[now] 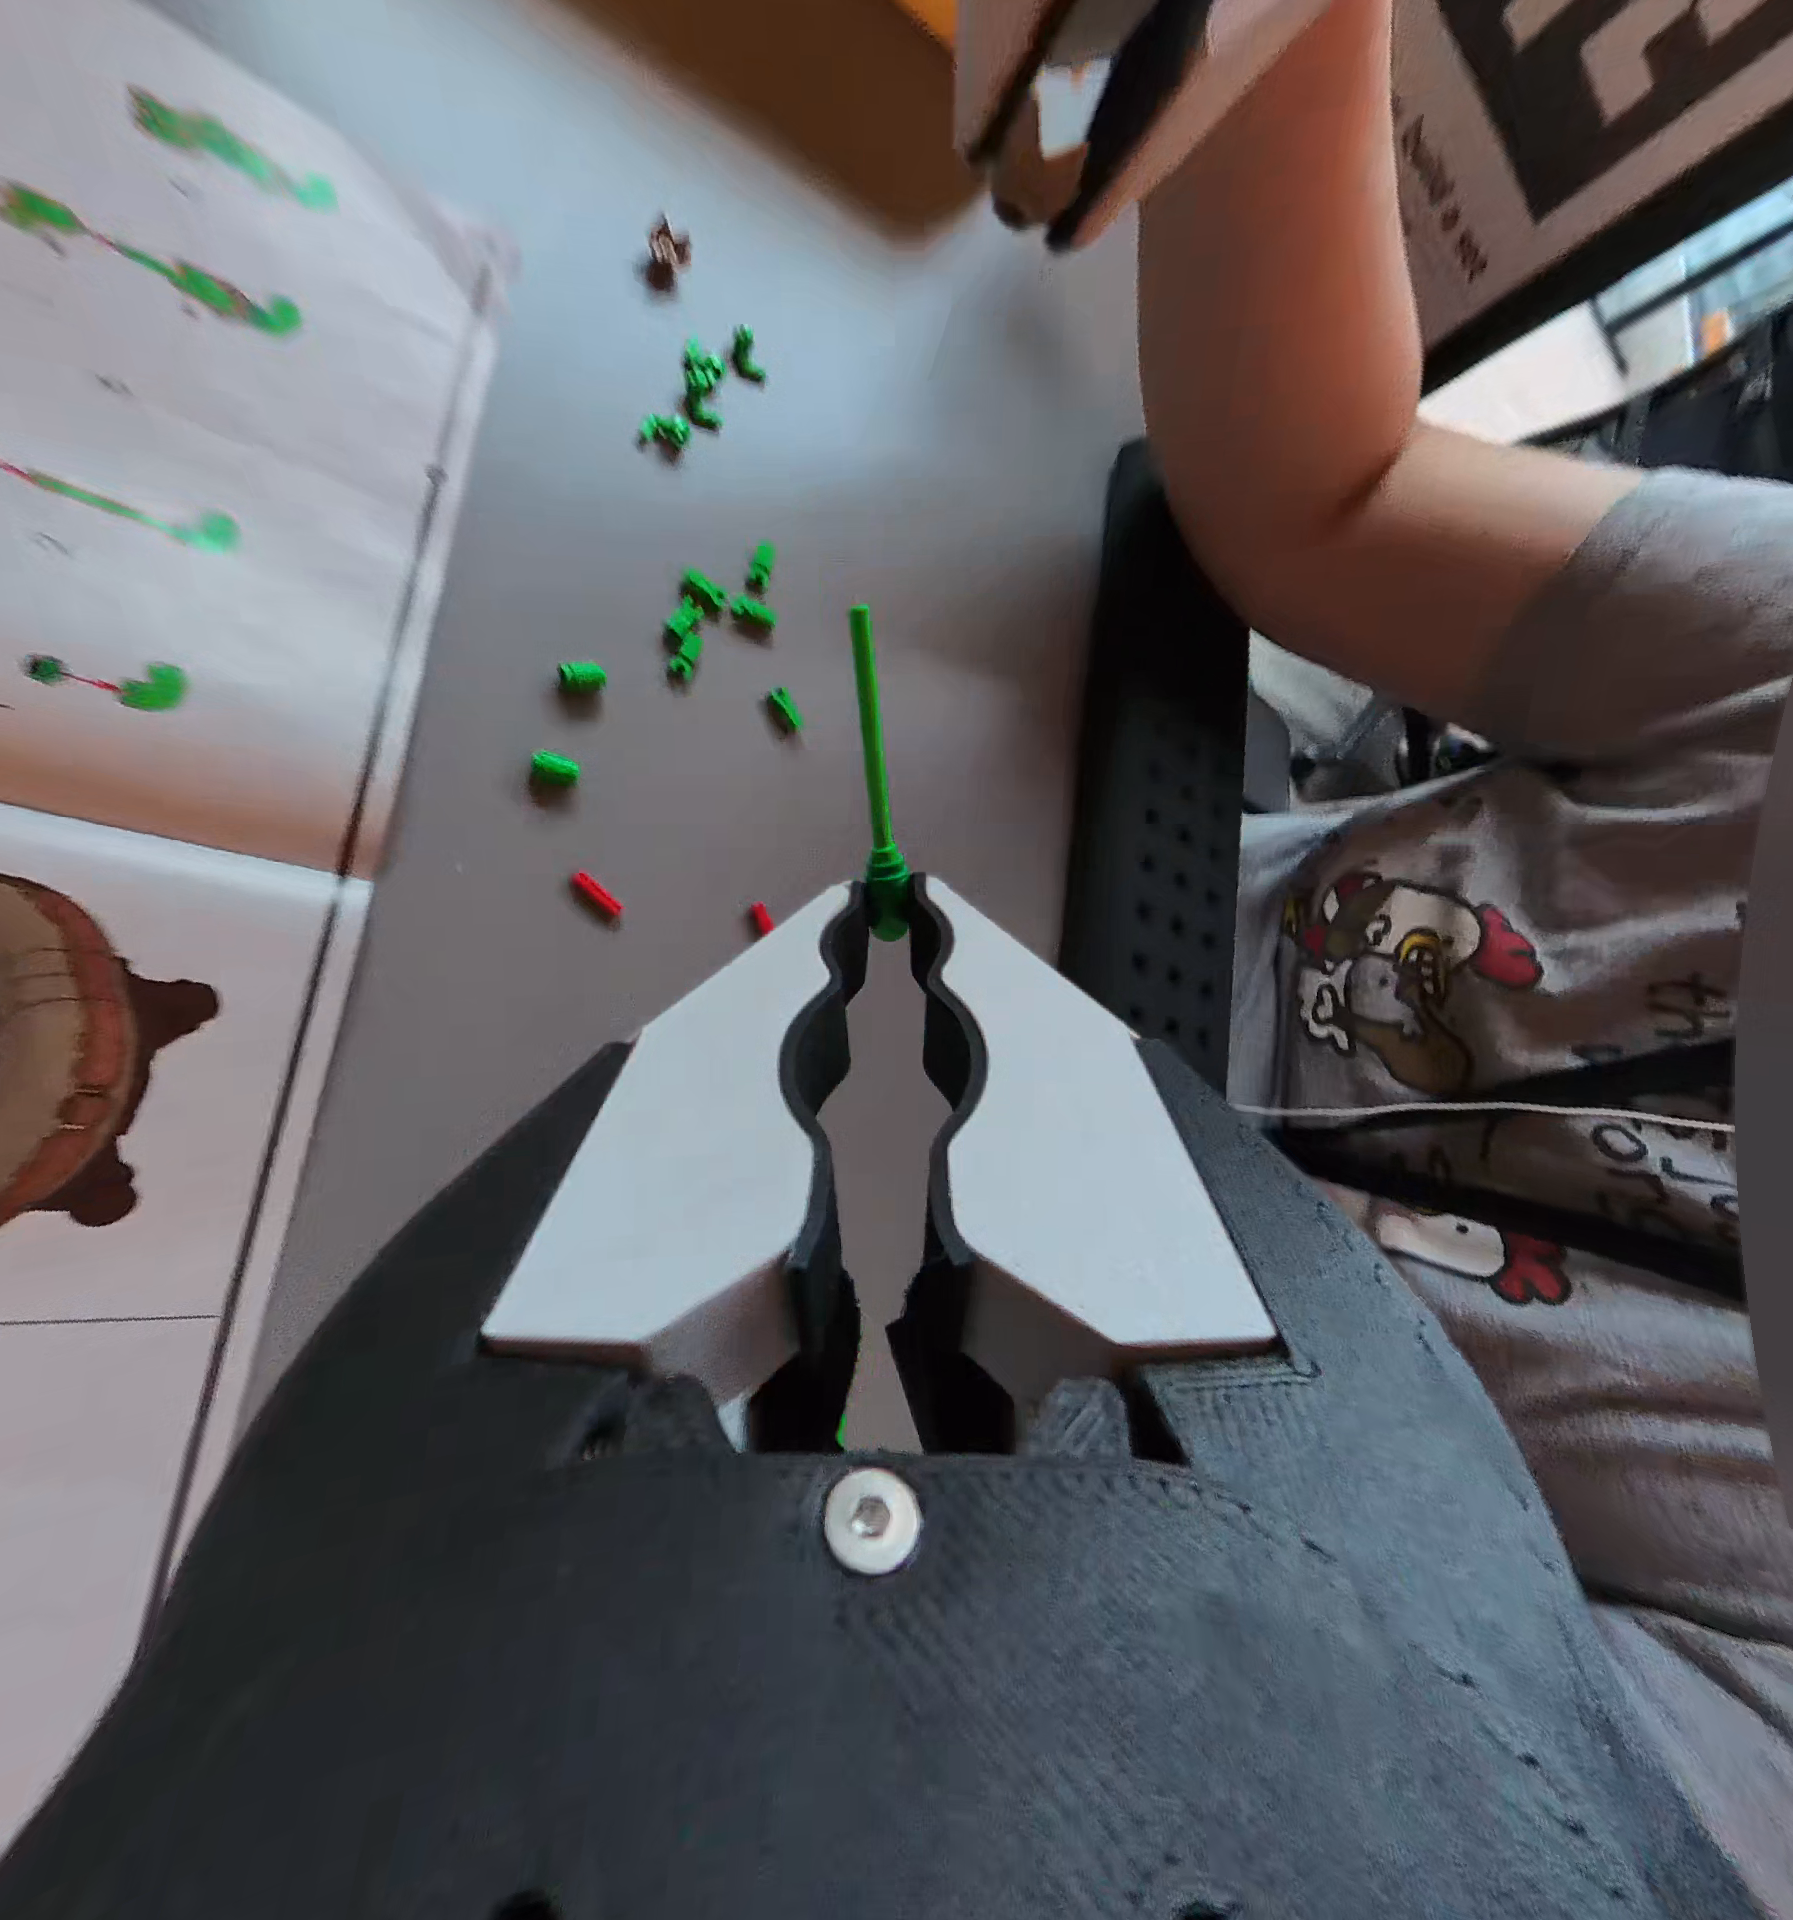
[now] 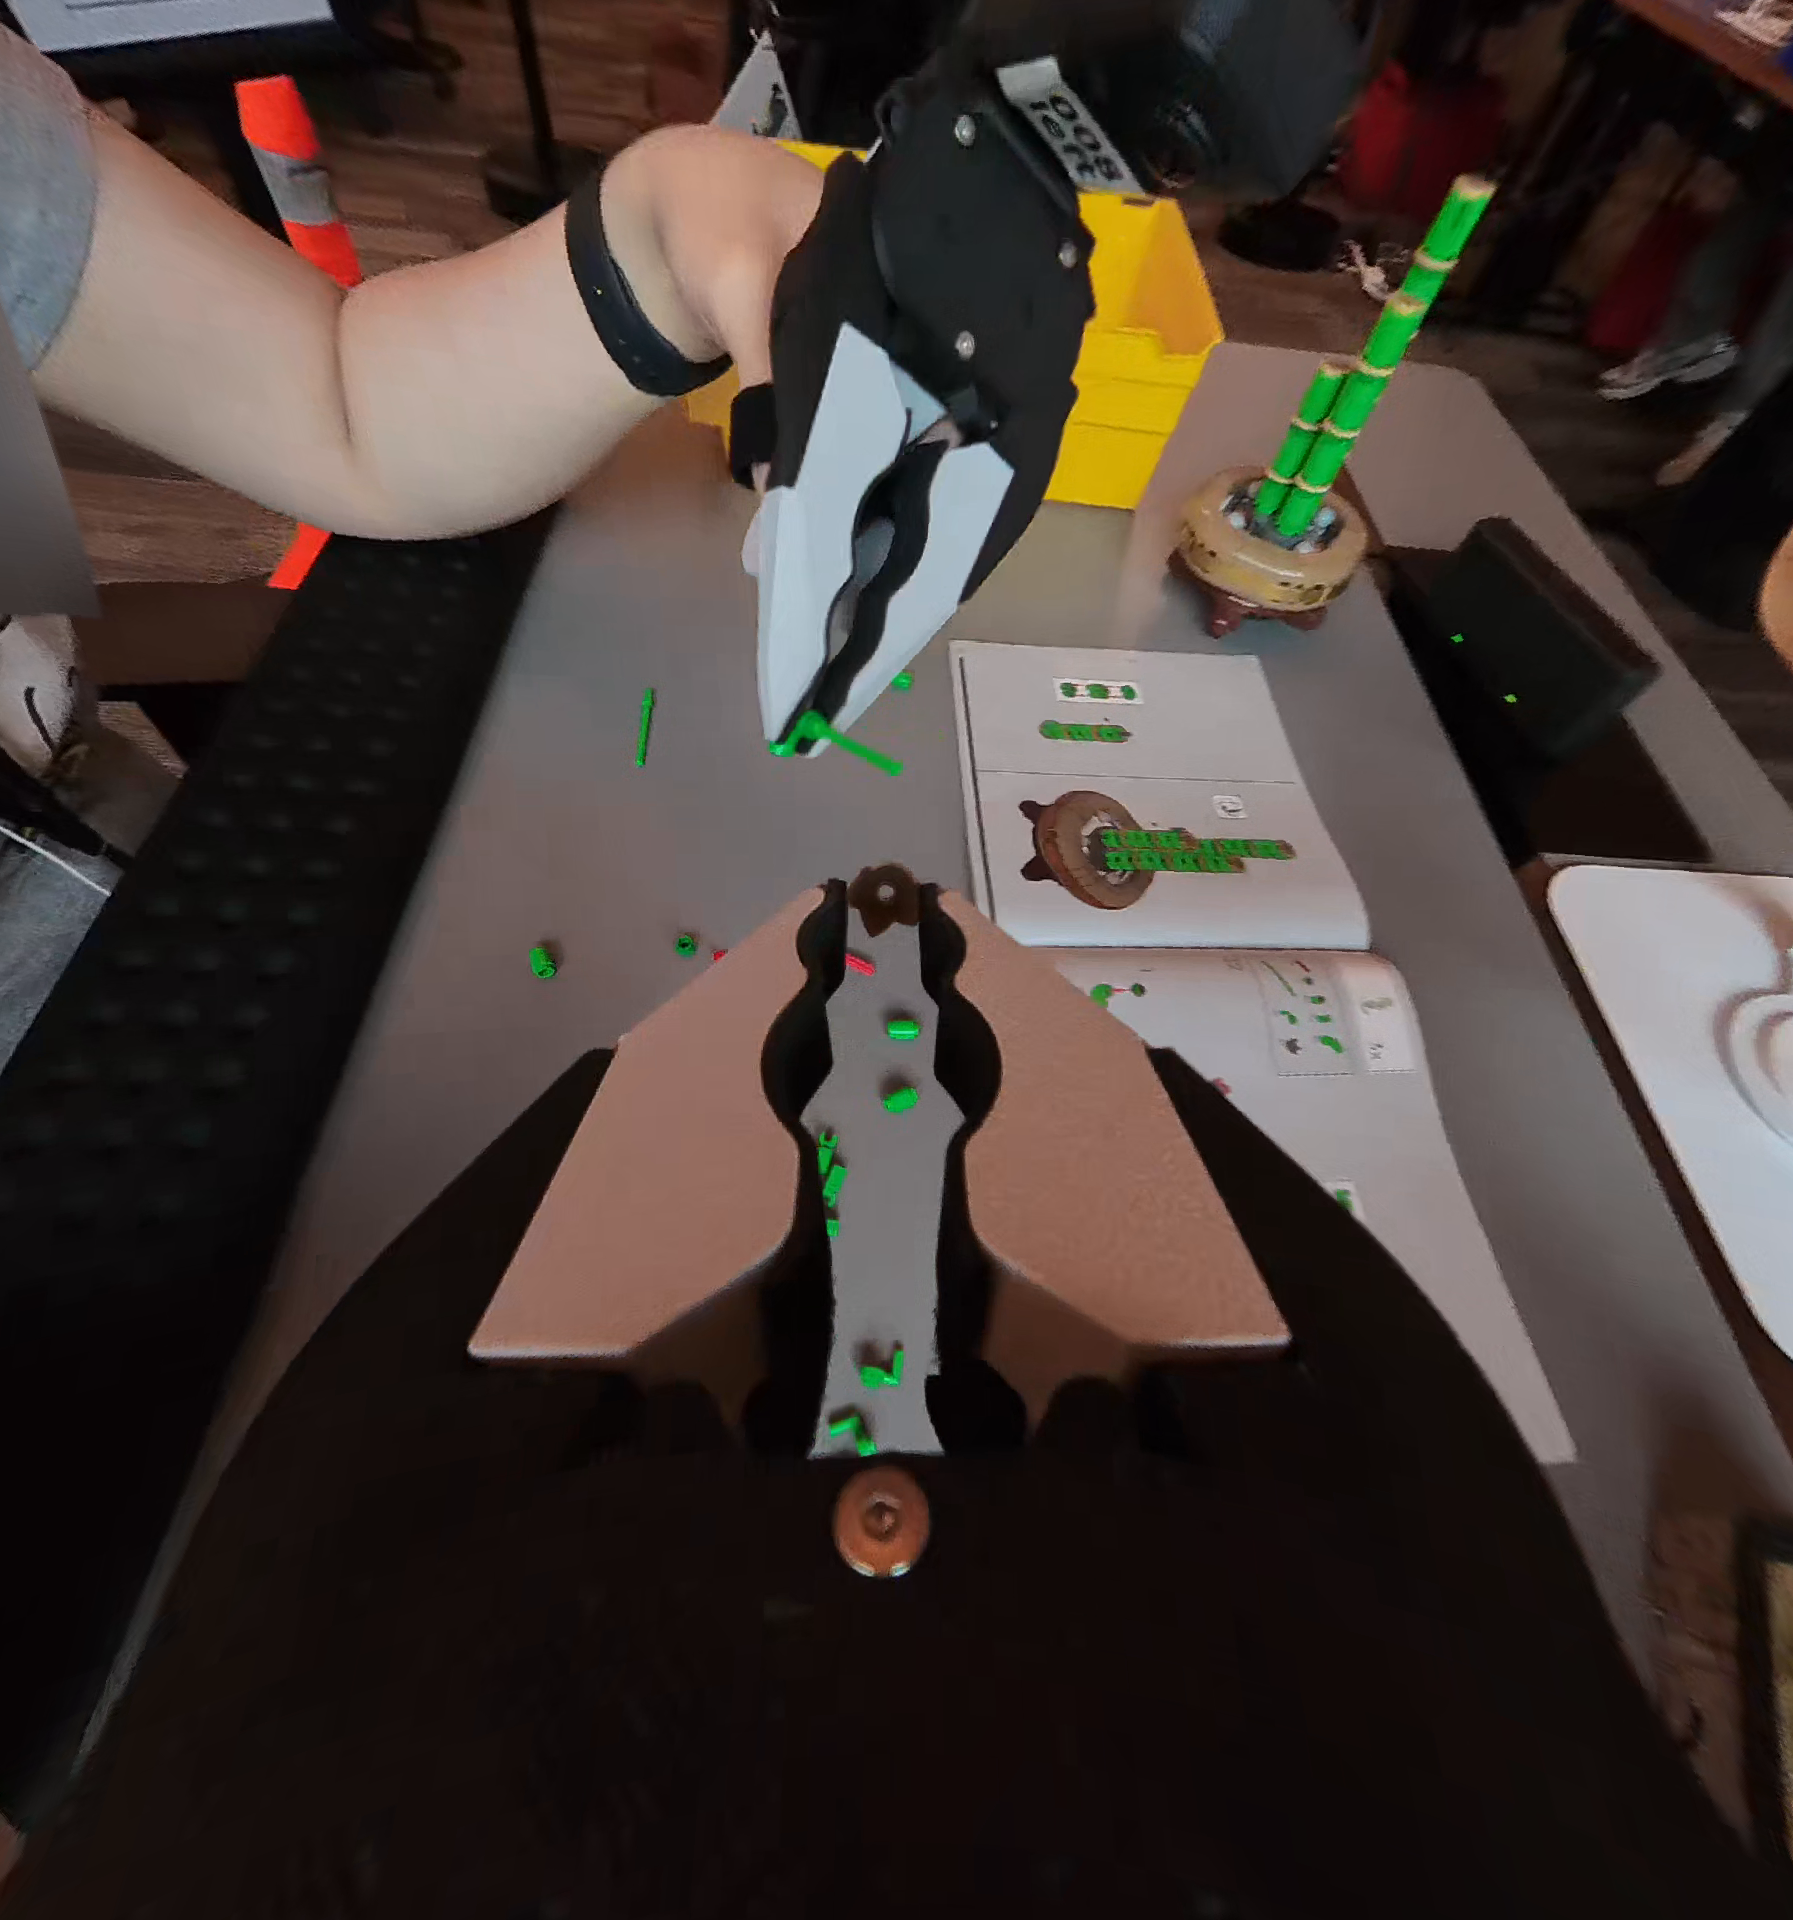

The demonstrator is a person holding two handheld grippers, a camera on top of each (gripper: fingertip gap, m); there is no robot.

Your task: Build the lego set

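Observation:
My left gripper (image 1: 887, 902) is shut on the base of a thin green rod (image 1: 869, 727) that points away from it over the grey table. It also shows in the right wrist view (image 2: 804, 732), tilted down with the green rod (image 2: 850, 750) at its tips. My right gripper (image 2: 884, 899) is shut on a small brown round piece (image 2: 884, 896), held above the table. It shows blurred at the top of the left wrist view (image 1: 1037, 223). Several small green pieces (image 1: 710, 613) and two red pins (image 1: 596, 896) lie loose on the table. A second green rod (image 2: 645, 727) lies flat.
The open instruction booklet (image 2: 1152, 790) lies on the table, at the left in the left wrist view (image 1: 144, 623). A partly built bamboo model (image 2: 1287, 520) in a round pot stands at the back right, by a yellow bin (image 2: 1141, 312). A white tray (image 2: 1702, 1039) is at right. Across from one pair of fingers to the other is roughly 10 cm.

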